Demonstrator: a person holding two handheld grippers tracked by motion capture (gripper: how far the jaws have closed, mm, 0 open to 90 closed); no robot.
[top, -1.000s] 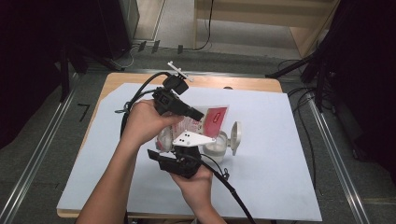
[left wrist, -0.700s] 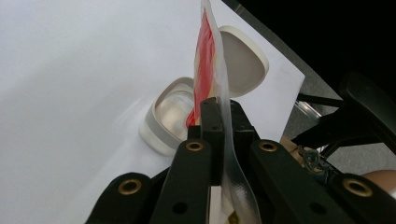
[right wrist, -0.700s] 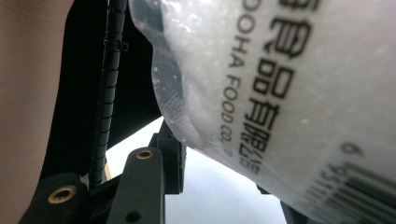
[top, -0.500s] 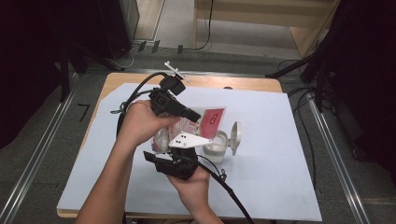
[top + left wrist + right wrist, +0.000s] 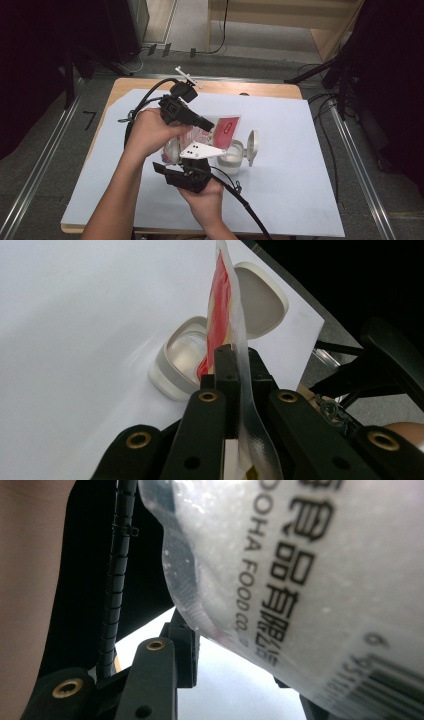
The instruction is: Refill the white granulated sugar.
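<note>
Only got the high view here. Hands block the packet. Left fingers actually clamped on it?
Observer: Yes. The left gripper view shows the left gripper shut on the packet's flat sealed edge.
Operator: What's straight below the packet?
Observer: The open white container, its hinged lid flipped back.
Operator: And the right gripper?
Observer: In the right gripper view the right gripper has the packet's printed face, with a barcode at one corner, between its fingers.

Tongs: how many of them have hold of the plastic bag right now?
2. The left tongs are shut on the bag's flat edge, above the open white container. The right tongs grip its lower, printed end, nearer the person.
</note>
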